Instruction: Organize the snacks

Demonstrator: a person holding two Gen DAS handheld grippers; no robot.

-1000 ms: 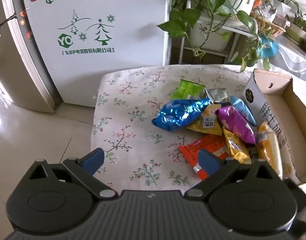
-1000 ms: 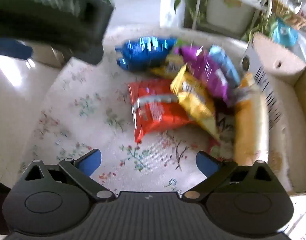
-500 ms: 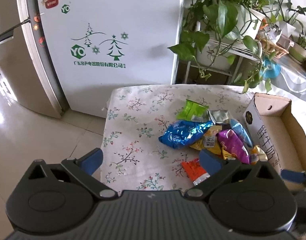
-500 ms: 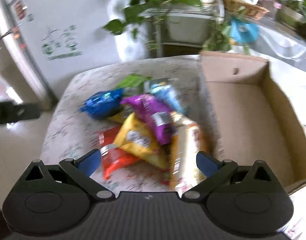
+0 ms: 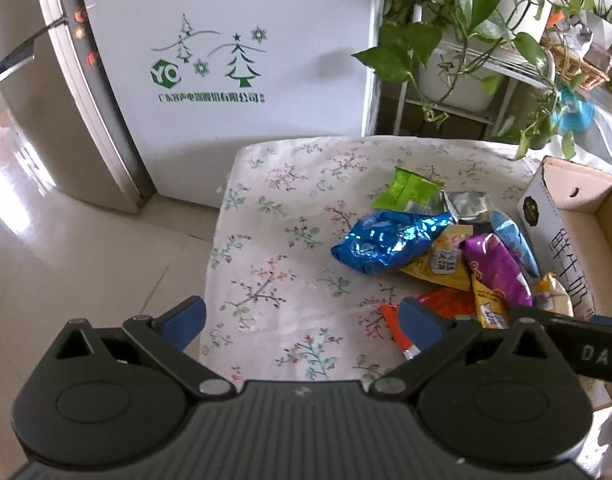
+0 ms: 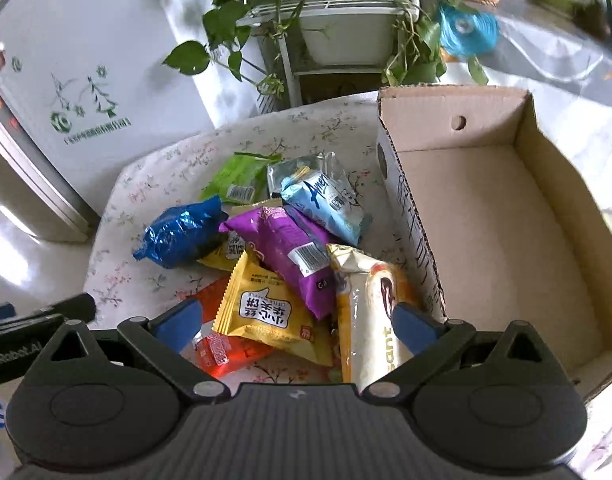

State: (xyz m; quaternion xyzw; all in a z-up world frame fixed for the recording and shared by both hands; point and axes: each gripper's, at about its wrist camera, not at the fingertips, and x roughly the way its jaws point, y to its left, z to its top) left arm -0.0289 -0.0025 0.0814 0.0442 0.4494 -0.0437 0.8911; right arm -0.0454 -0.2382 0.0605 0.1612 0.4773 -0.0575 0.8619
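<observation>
A pile of snack packets lies on a floral-cloth table (image 5: 274,264): a shiny blue bag (image 5: 385,242) (image 6: 182,234), a green packet (image 5: 407,190) (image 6: 236,182), a purple one (image 6: 290,254), a light blue one (image 6: 325,204), a yellow one (image 6: 262,306), a red one (image 6: 226,350) and a long croissant pack (image 6: 367,320). An empty cardboard box (image 6: 497,216) stands right of the pile. My left gripper (image 5: 302,320) is open and empty above the table's near edge. My right gripper (image 6: 296,320) is open and empty above the yellow and croissant packs.
A white fridge (image 5: 234,52) and a steel one (image 5: 46,92) stand behind the table. A plant stand with trailing leaves (image 6: 325,28) is at the back. Tiled floor (image 5: 66,264) lies to the left. The other gripper shows at each view's edge.
Both grippers have pulled back and risen, so the whole pile and box show. The right view has swung from the pile toward the box. Both stay open and empty.
</observation>
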